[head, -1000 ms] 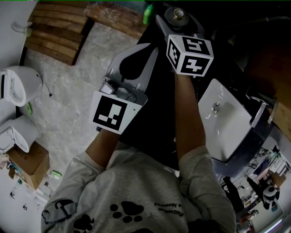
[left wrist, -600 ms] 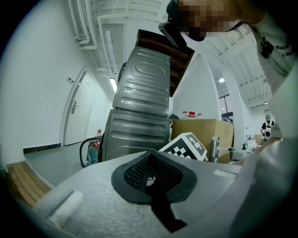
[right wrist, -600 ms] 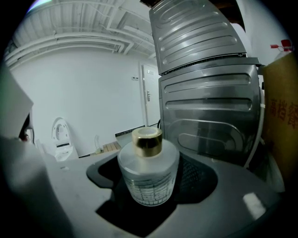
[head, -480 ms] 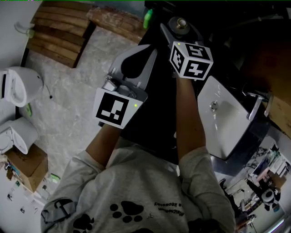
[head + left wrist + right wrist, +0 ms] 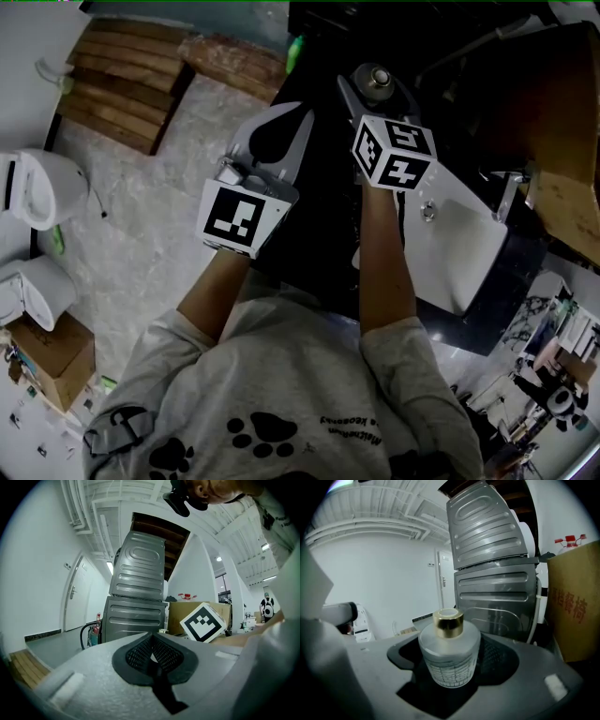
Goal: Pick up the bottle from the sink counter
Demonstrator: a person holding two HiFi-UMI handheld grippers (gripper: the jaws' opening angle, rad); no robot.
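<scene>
The bottle [image 5: 449, 651] is squat frosted glass with a gold cap and a printed label. It sits upright between the dark pads of my right gripper [image 5: 454, 667], which is shut on it. From the head view the bottle [image 5: 378, 79] shows as a gold cap over the dark counter [image 5: 319, 216], with the right gripper [image 5: 377, 88] closed around it. Whether it touches the counter is hidden. My left gripper [image 5: 302, 114] hangs just to the left, shut and holding nothing; in its own view the left gripper [image 5: 151, 639] has its mesh pads pressed together.
A white sink basin [image 5: 469, 253] with a metal faucet [image 5: 506, 192] lies right of my arms. A cardboard box [image 5: 567, 206] stands beyond it. On the floor at left are a toilet [image 5: 33, 187], wooden planks [image 5: 122, 75] and a small carton [image 5: 56, 361]. A green item [image 5: 295, 52] sits at the counter's far end.
The bottle stays in my right gripper throughout. Both grippers and the sink have slid lower and leftward in the head view as the camera shifted. The left gripper stays shut.
</scene>
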